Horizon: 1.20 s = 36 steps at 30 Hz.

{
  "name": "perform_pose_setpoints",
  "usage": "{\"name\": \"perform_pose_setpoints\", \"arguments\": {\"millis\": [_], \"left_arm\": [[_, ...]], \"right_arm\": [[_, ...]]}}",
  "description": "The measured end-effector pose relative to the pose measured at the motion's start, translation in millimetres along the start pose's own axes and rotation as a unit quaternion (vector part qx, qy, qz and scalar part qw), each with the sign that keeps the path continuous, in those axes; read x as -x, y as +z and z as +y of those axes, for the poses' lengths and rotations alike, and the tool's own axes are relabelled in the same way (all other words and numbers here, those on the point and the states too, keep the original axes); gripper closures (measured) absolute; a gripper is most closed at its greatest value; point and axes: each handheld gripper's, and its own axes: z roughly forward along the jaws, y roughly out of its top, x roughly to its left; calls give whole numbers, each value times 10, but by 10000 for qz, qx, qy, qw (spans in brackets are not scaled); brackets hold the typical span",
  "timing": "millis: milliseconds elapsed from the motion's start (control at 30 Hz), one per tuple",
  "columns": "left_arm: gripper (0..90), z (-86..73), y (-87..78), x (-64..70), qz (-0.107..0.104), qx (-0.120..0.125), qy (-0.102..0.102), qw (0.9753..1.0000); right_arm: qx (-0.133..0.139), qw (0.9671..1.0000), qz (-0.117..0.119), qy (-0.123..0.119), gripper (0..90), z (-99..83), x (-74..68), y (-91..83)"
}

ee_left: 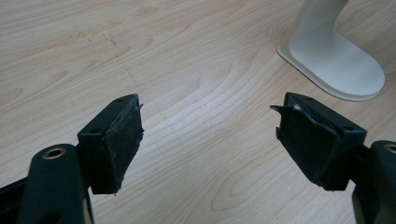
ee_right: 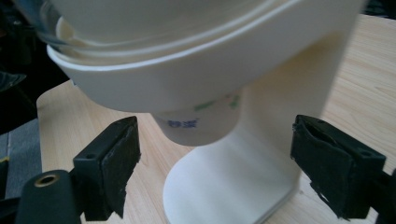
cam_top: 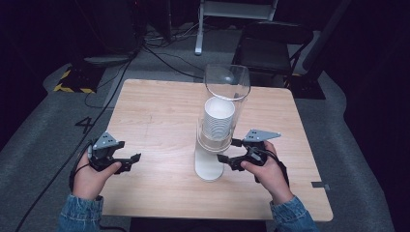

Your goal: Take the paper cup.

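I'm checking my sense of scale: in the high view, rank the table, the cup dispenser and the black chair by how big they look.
1. Table, plainly the largest.
2 and 3. Cup dispenser and black chair look close; the chair stands farther off and partly in shadow, so I won't rank them.

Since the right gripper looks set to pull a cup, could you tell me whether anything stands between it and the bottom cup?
Nothing visible does. The right gripper is open, and the cup hangs below the dispenser ring ahead of its jaws.

Cup dispenser [cam_top: 212,145] blocks table [cam_top: 159,116] centre, bare wood left
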Motion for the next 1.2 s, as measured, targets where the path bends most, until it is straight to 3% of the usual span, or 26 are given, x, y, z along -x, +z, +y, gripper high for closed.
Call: {"name": "perform_pose_setpoints", "arguments": {"millis": [367, 467, 667, 833, 900, 1200], "left_arm": [[221, -19, 29, -6, -13, -29, -20, 10000], [225, -23, 38, -6, -25, -40, -21, 10000], [225, -29, 42, -10, -23, -70, -6, 10000], [225, -35, 46, -12, -35, -77, -30, 10000], [225, -36, 48, -14, -37, -87, -23, 10000], [226, -41, 54, -18, -39, -86, -35, 9999]], "right_arm": [[345, 9992, 94, -195, 178, 17, -73, 255], [490, 9985, 13, -256, 178, 19, -96, 310], [1037, 9939, -296, -249, 231, -32, -128, 373], [1282, 9906, -369, -318, 240, -62, -148, 388], [1290, 9906, -327, -316, 304, -69, -155, 389], [1242, 9910, -323, -373, 323, -75, -164, 380]]}}
